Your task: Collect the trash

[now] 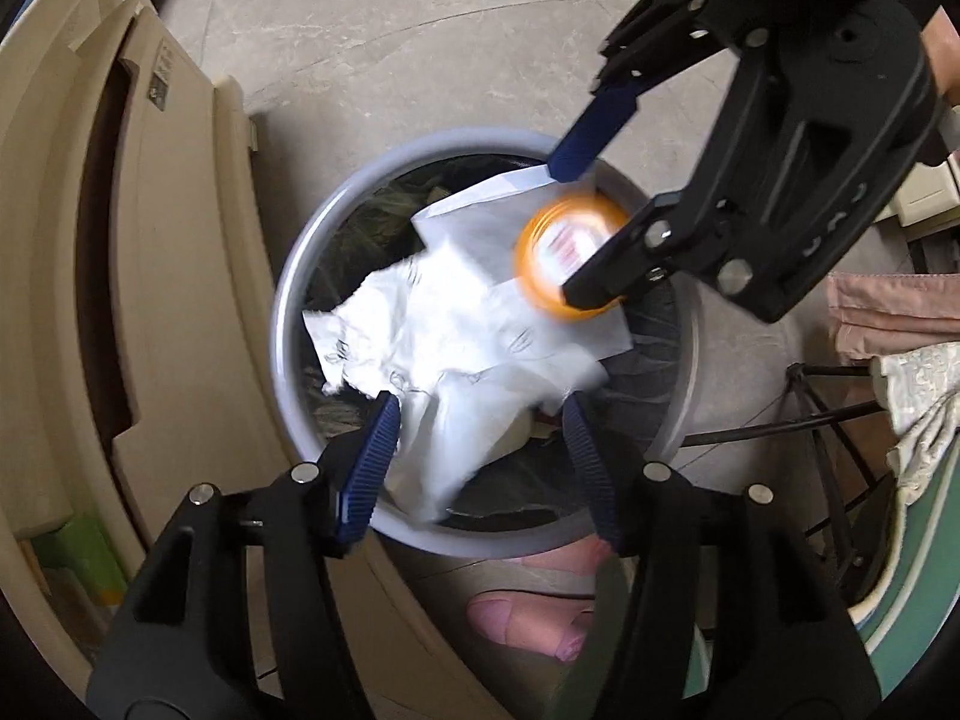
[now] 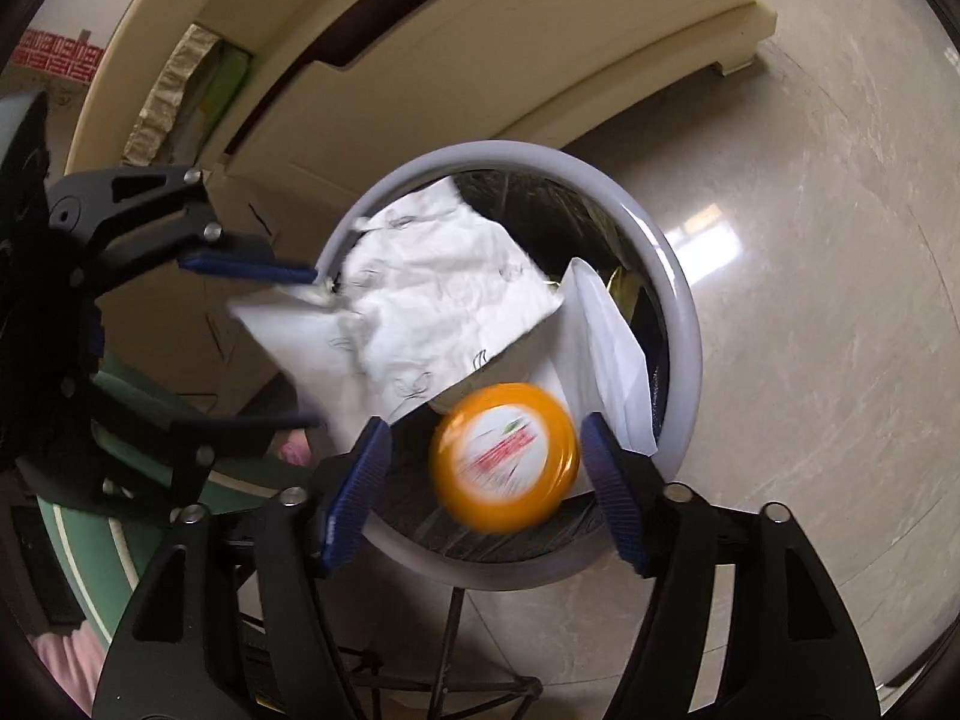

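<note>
Trash paper [image 1: 456,324] and an orange lid [image 2: 507,456] hang loose over the bin [image 2: 678,276] between both spread grippers [image 1: 480,450] [image 2: 483,486], so I'd just hold clear.

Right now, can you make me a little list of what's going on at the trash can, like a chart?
bin: round grey trash can on the floor, dark liner inside
paper: crumpled white paper lying over the can's opening
orange thing: round orange lid, blurred, above the can
left gripper: open, paper between its jaws, not pinched
right gripper: open, orange lid between its jaws, not clamped
beside it: cream cabinet
</note>
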Available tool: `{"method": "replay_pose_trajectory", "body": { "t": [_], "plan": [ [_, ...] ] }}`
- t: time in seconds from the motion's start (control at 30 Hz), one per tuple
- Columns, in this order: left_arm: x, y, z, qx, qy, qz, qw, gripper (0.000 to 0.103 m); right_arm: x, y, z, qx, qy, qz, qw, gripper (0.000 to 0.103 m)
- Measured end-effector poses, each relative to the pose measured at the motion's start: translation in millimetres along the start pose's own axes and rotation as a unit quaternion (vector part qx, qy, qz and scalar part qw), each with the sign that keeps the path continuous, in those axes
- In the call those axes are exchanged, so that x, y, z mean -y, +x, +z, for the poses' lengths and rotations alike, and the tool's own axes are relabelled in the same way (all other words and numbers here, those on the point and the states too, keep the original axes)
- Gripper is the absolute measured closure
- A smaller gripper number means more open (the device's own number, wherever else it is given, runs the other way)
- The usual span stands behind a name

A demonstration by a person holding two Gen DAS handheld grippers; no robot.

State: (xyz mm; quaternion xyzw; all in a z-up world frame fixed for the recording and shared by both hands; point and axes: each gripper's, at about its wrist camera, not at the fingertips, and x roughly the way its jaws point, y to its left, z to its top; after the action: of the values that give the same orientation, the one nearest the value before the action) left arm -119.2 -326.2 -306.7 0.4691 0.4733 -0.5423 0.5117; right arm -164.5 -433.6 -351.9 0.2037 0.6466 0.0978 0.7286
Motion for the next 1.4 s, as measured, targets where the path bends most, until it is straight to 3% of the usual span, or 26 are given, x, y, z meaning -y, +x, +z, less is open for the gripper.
{"method": "replay_pose_trajectory", "body": {
  "t": [0.07,0.5,0.63,0.77,0.93,1.03,1.13,1.27,1.4],
  "plan": [
    [2,-2,0,0.002,0.004,0.001,1.0000,0.048,0,-1,-1,0.001,0.001,-0.001,1.000,0.024],
    [2,-32,1,0.036,-0.005,0.013,0.9993,0.044,4,-32,-2,0.034,0.012,0.010,0.999,0.024],
    [-1,-55,7,0.073,-0.025,0.052,0.9957,0.044,6,-51,-2,0.060,0.021,0.004,0.998,0.024],
    [-9,-91,13,0.130,-0.062,0.077,0.9866,0.043,1,-87,-1,0.120,0.014,-0.021,0.992,0.024],
    [-17,-137,11,0.193,-0.109,0.115,0.9682,0.034,-18,-130,4,0.180,-0.009,-0.046,0.983,0.023],
    [-25,-166,2,0.234,-0.144,0.136,0.9518,0.023,-33,-153,10,0.214,-0.021,-0.046,0.976,0.022],
    [-36,-191,-14,0.269,-0.175,0.141,0.9366,0.021,-50,-171,18,0.241,-0.039,-0.042,0.969,0.018],
    [-43,-223,-39,0.301,-0.206,0.187,0.9122,0.006,-81,-182,36,0.253,-0.079,-0.044,0.963,0.016],
    [-45,-252,-68,0.318,-0.241,0.228,0.8881,0.007,-116,-189,57,0.269,-0.112,-0.019,0.956,0.015]
  ]
}}
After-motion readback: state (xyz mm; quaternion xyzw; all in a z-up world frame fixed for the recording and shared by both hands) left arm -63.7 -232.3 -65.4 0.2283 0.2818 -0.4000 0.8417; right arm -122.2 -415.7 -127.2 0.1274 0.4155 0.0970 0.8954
